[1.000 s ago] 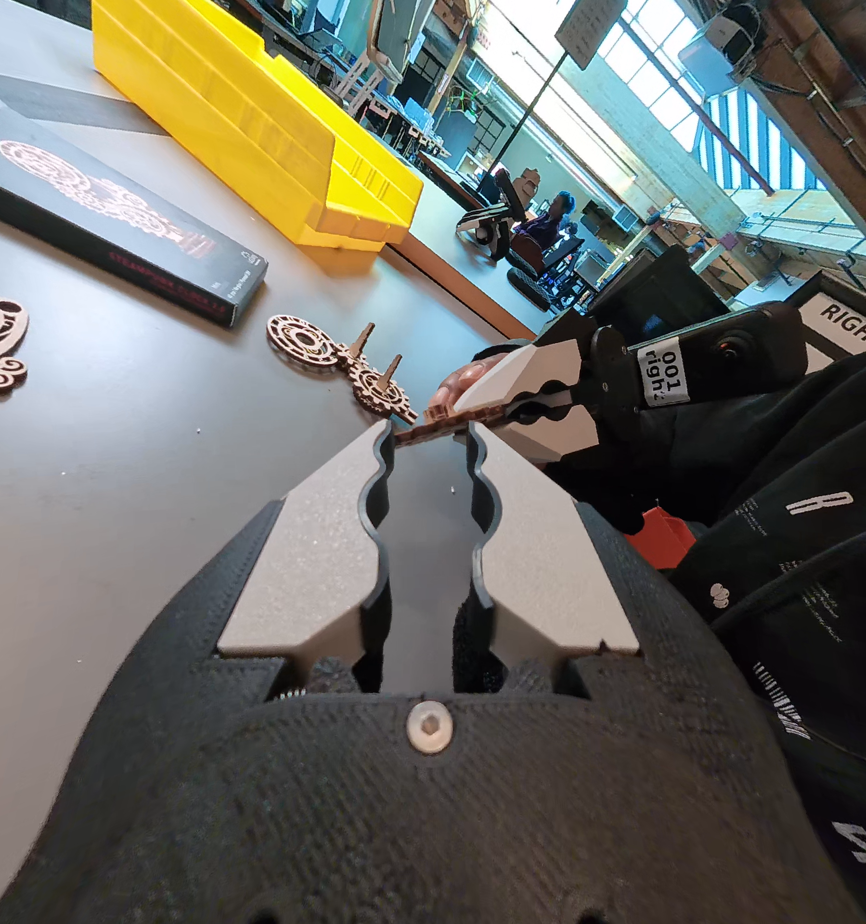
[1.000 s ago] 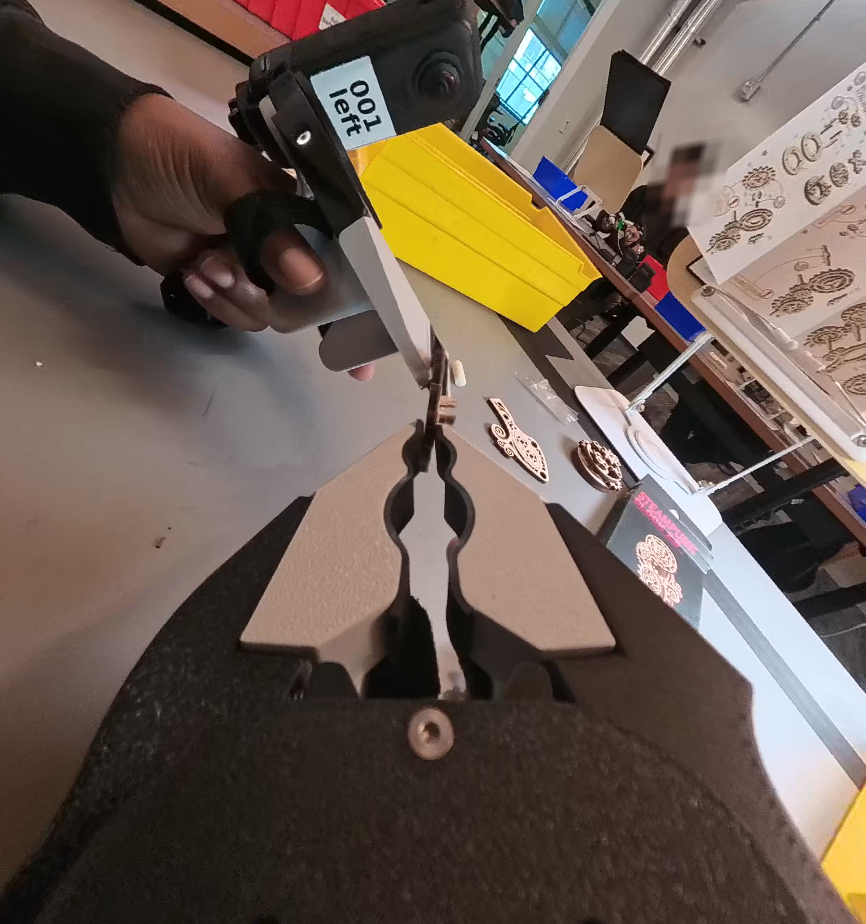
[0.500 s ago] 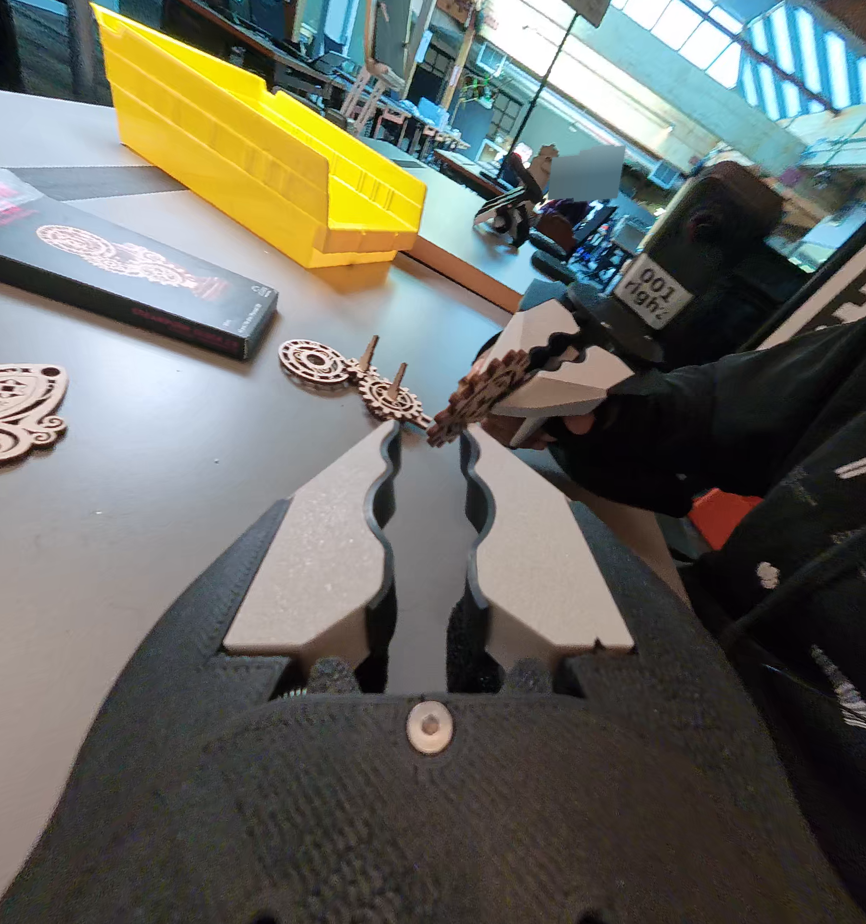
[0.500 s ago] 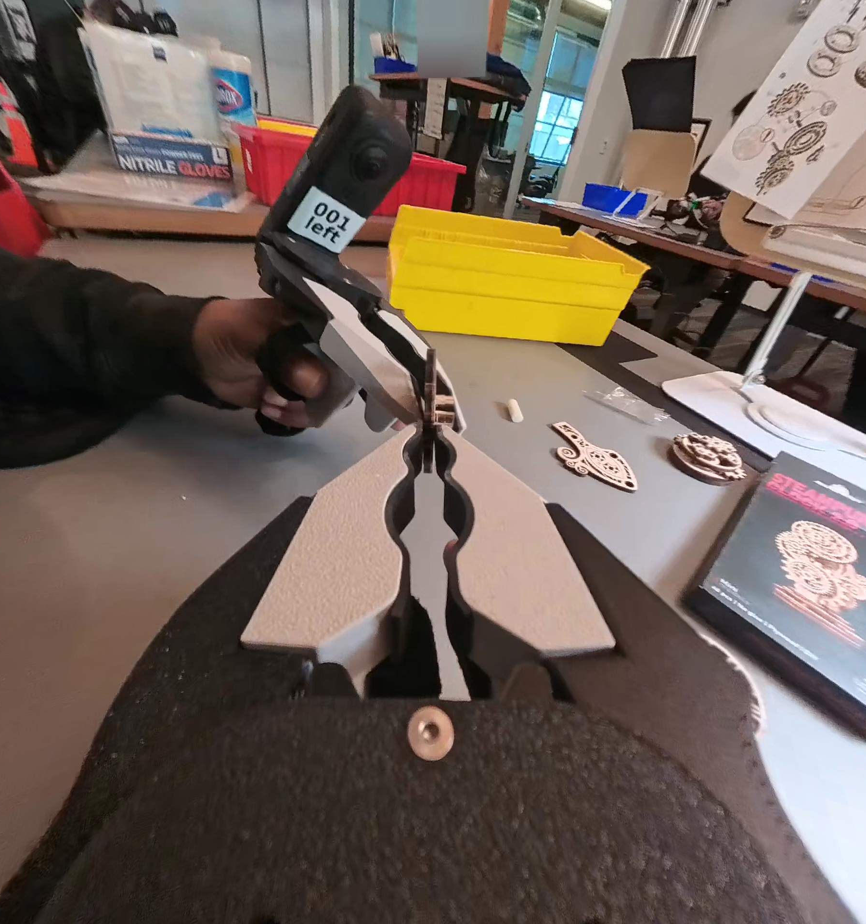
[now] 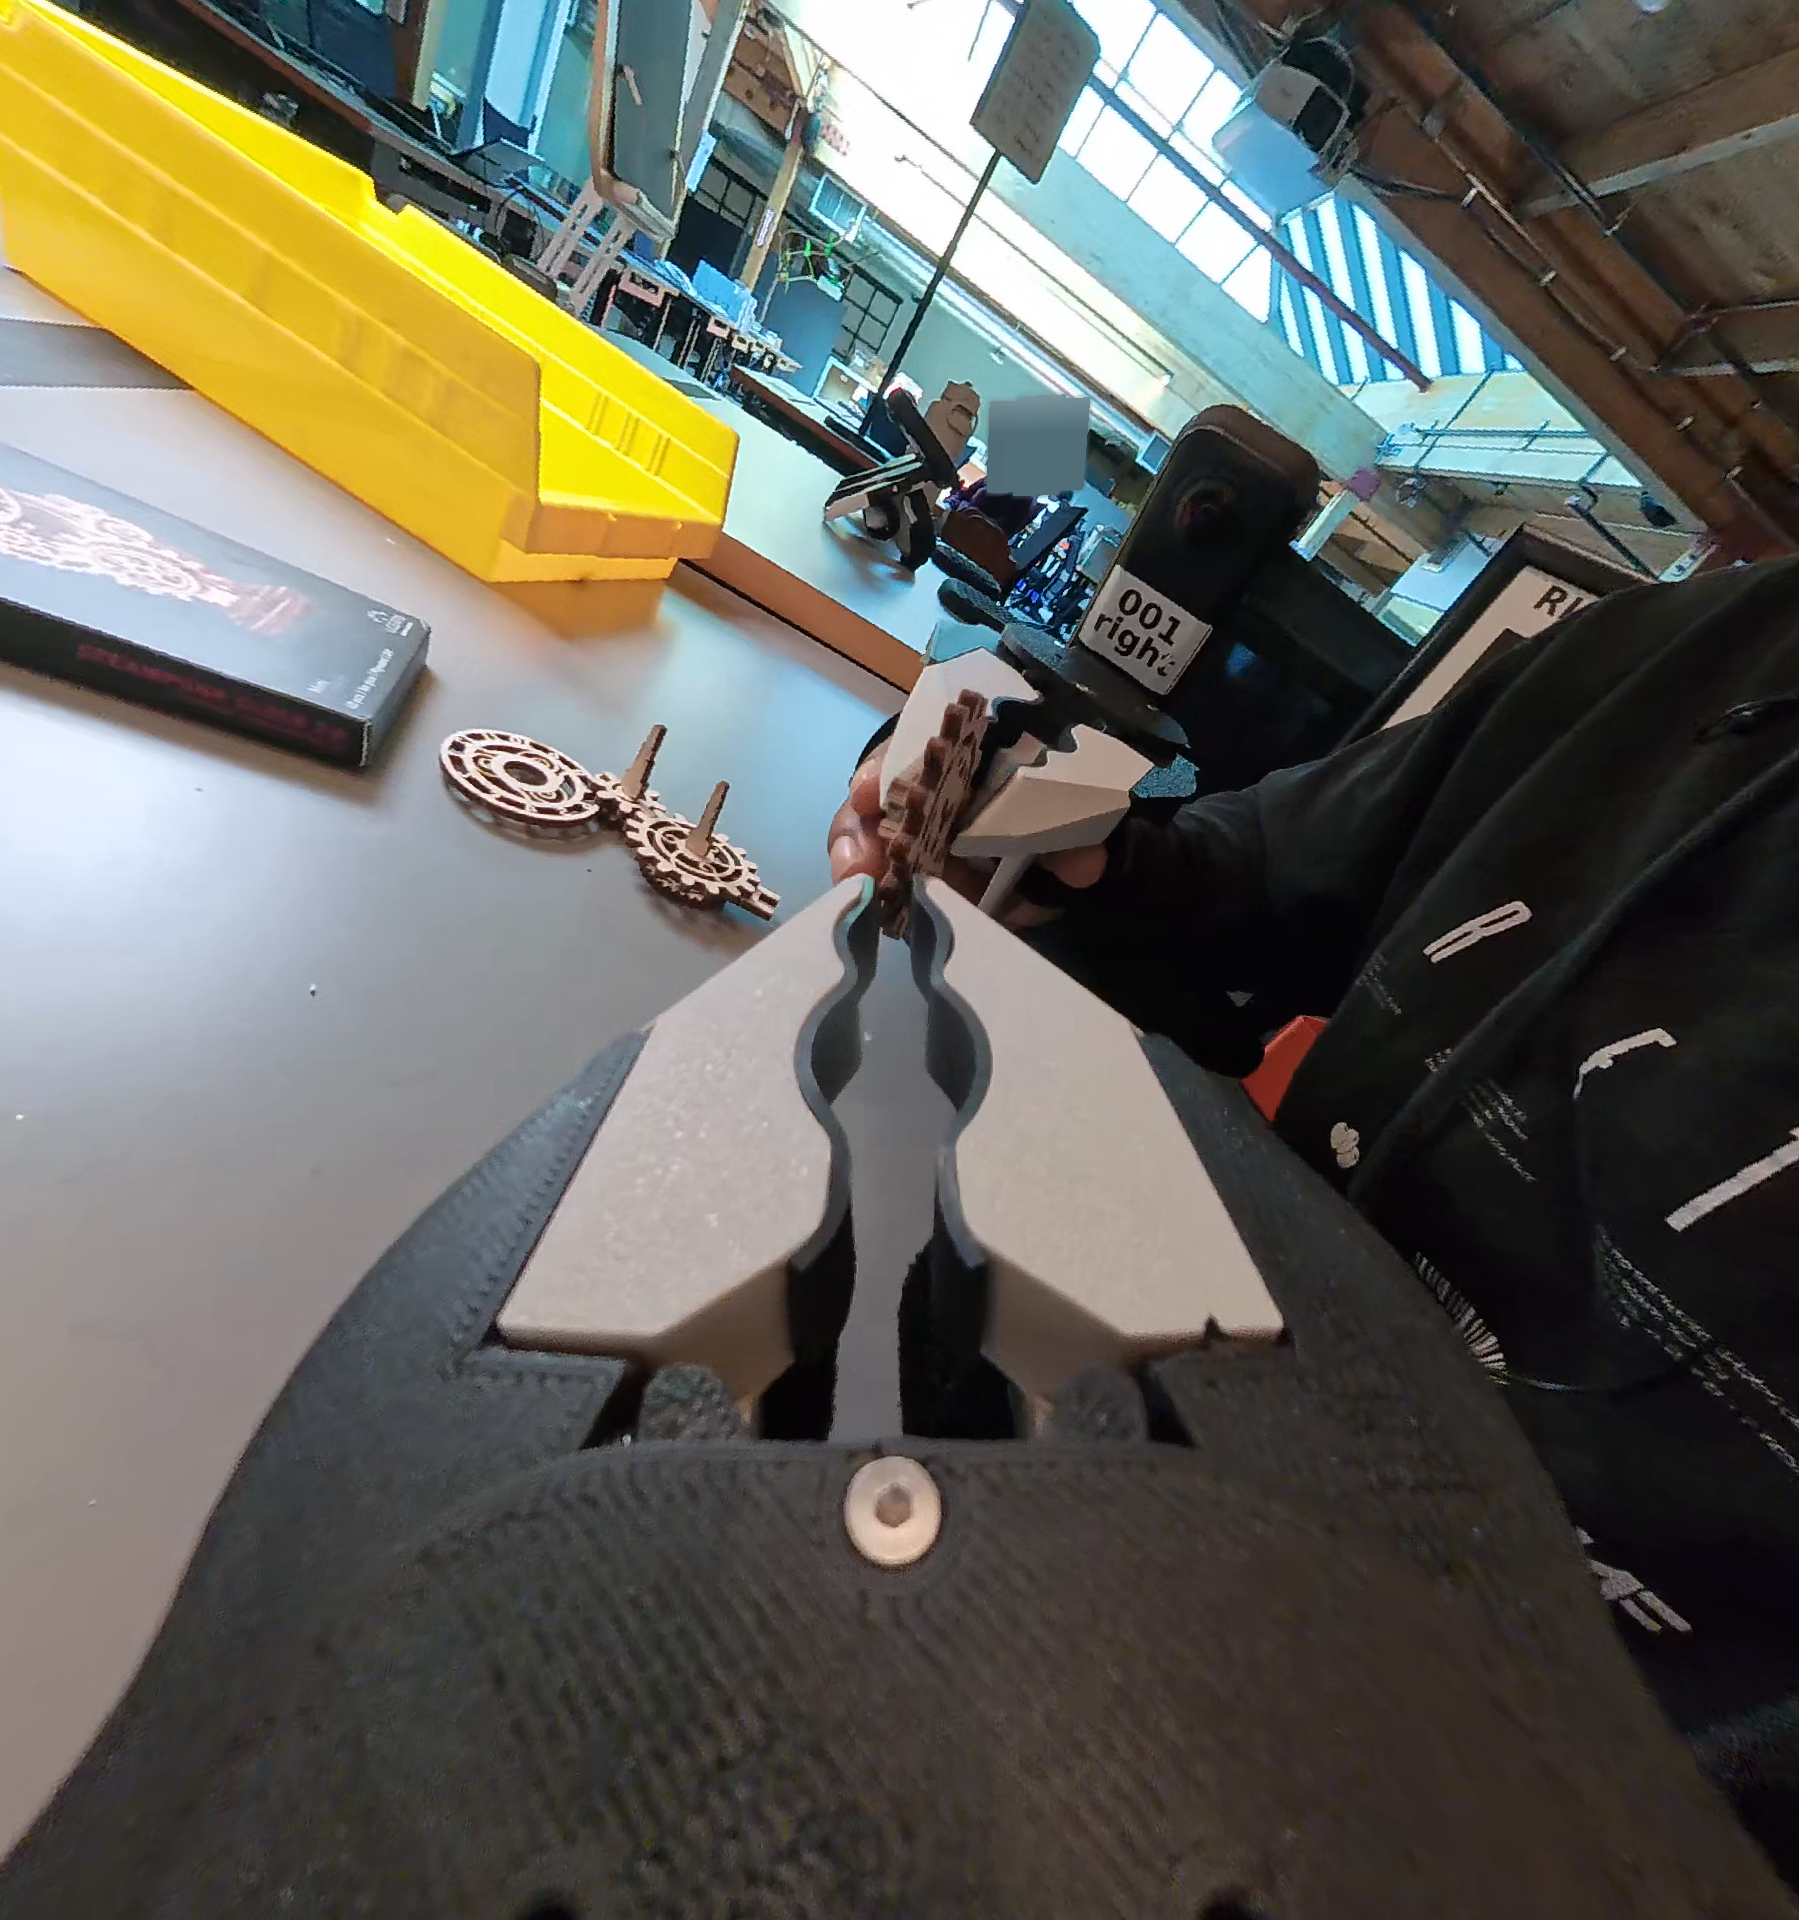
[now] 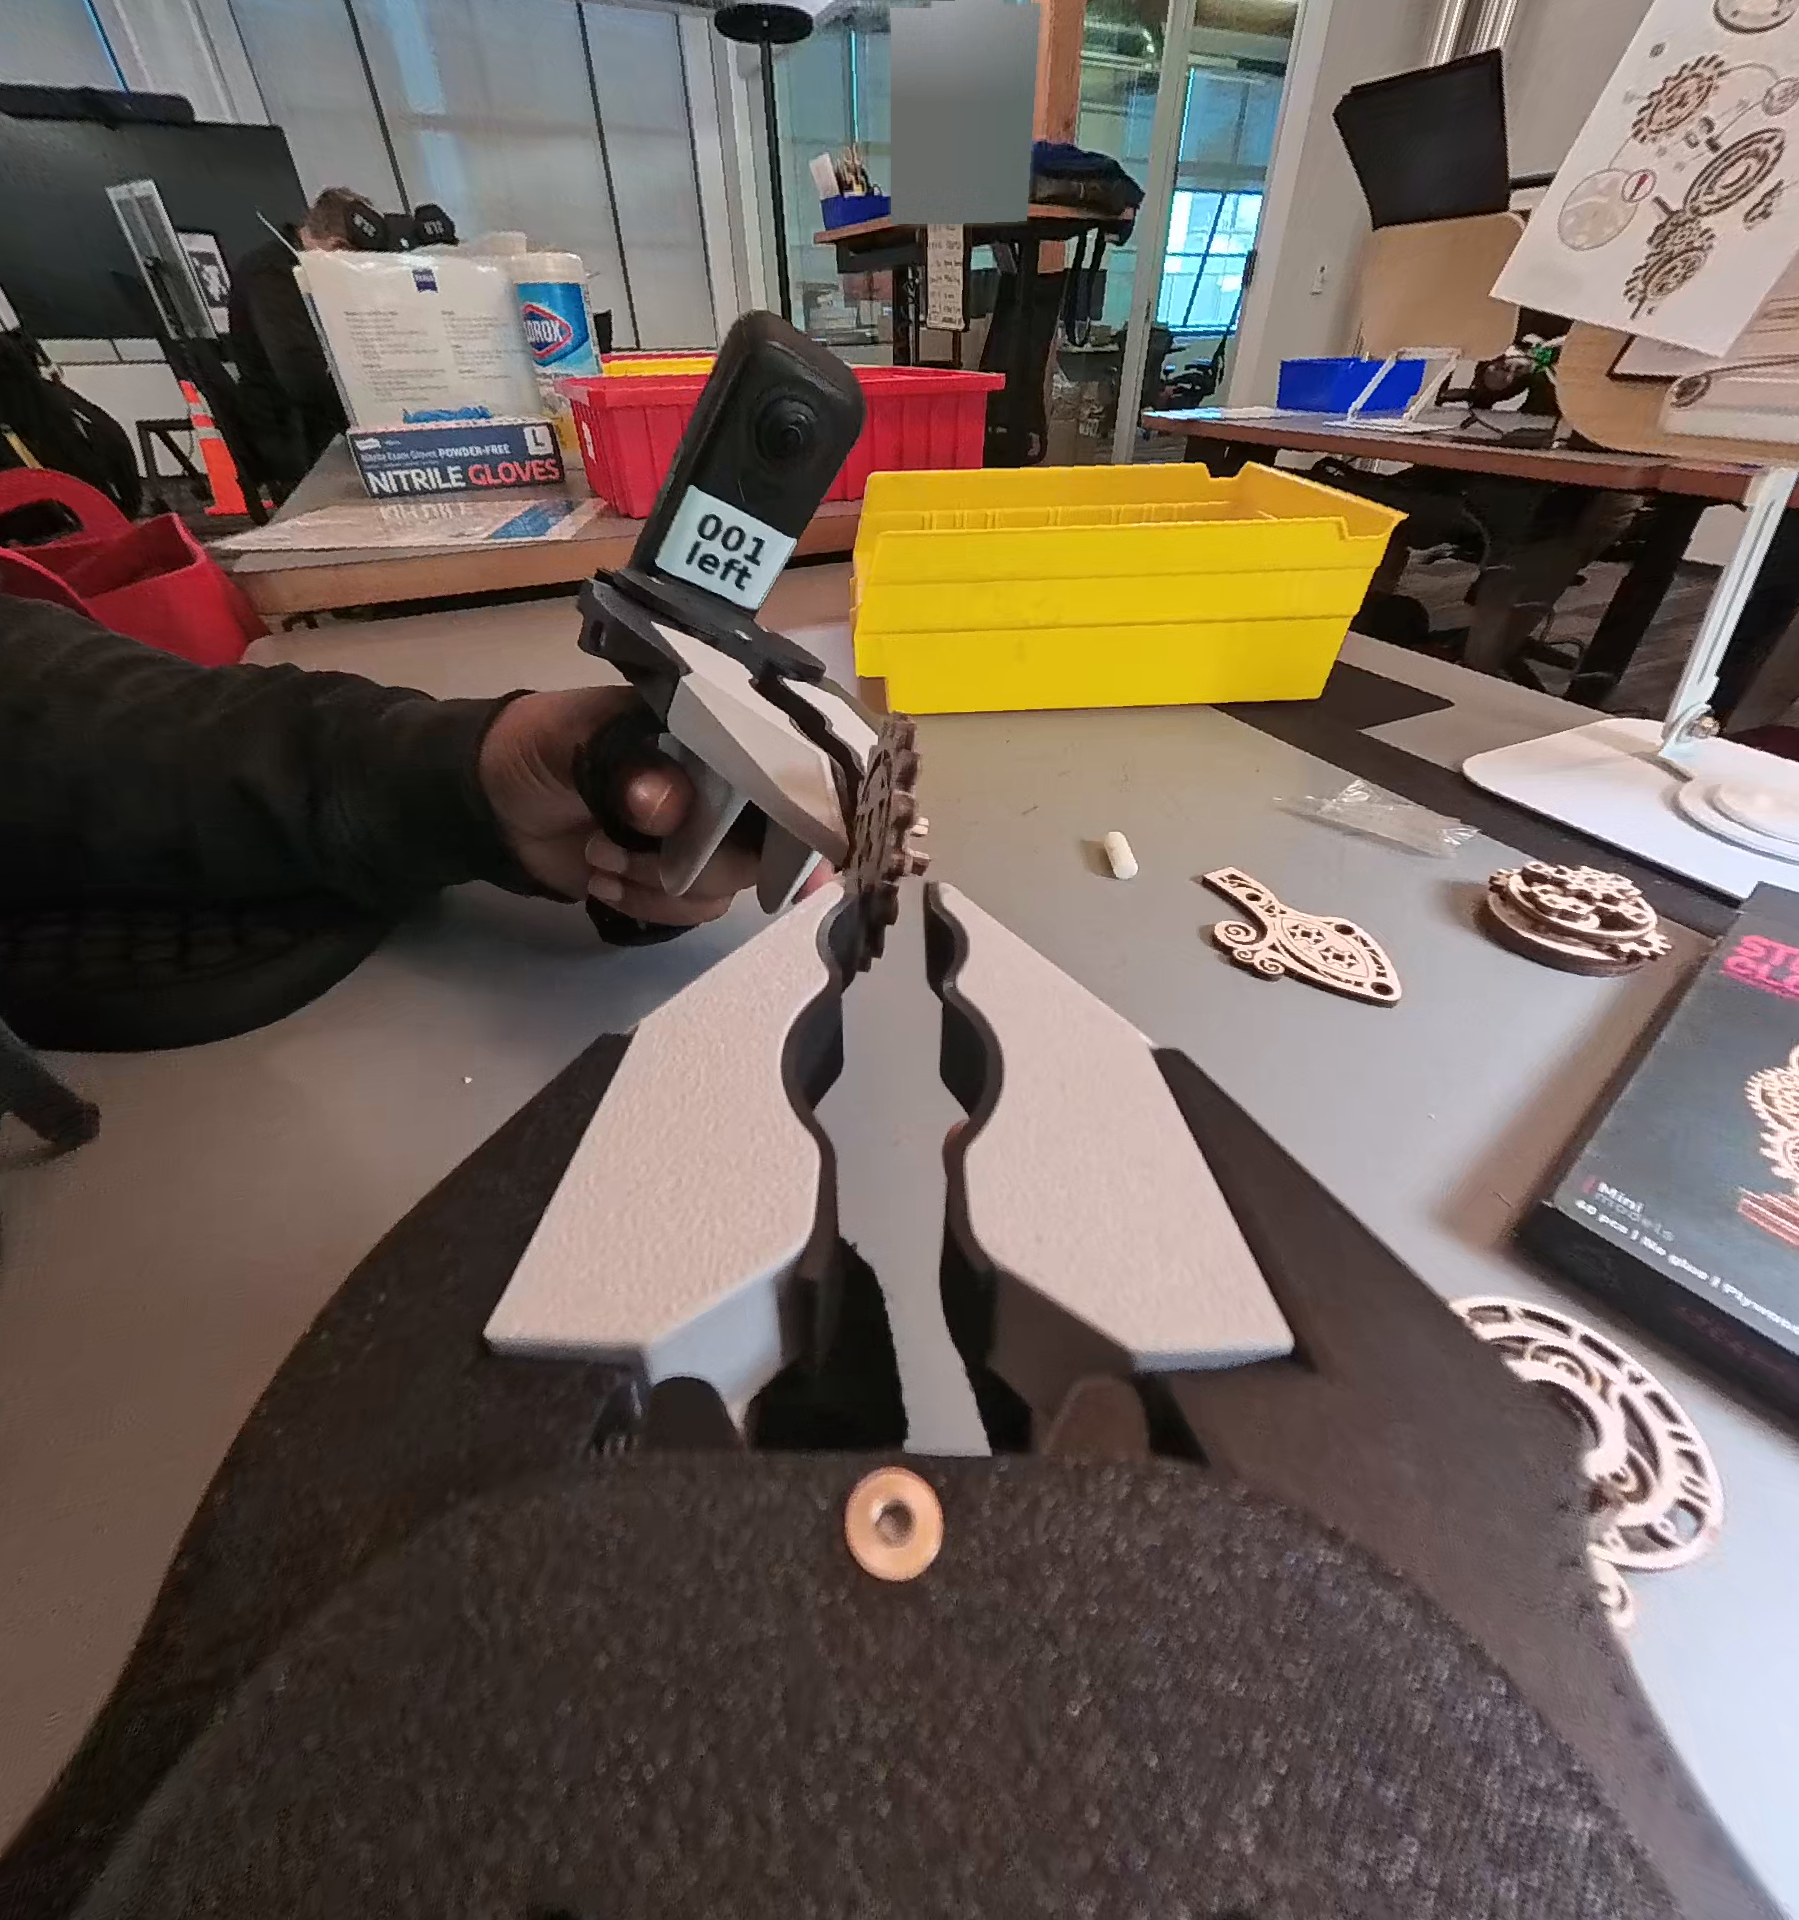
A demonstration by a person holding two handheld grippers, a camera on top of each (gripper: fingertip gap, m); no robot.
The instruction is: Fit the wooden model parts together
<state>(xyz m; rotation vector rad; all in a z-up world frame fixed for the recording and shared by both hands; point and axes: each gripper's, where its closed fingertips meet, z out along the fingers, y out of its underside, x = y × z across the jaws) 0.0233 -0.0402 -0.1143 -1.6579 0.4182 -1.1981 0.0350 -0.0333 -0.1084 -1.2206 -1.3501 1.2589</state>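
Left tool is nipped onto the bottom rim of the dark wooden gear, tips only, so it's a thin hold. Right tool has its fingers apart w/ a clear gap. The gear's lower teeth sit inside that gap, close against the left-hand finger, not pinched. The gear stands on edge, up off the desk, between the two tools.

I read this as a hand-over or re-grip, w/ the left now carrying the part. Doing it well, imo:
- keep the left squeeze steady, since a rim-only grip lets the gear pivot
- back the right tool straight out along the gear's plane so the pad doesn't snag the teeth
- re-take it w/ the right nearer the hub if I need to press. The hub seems to have small pegs on the far face, can't tell for sure

The likely mate is the gears w/ upright axles lying near, on the desk beyond the tips. For that I'd turn the gear flat, line the bore over an axle and push down square, w/o twisting thin ply
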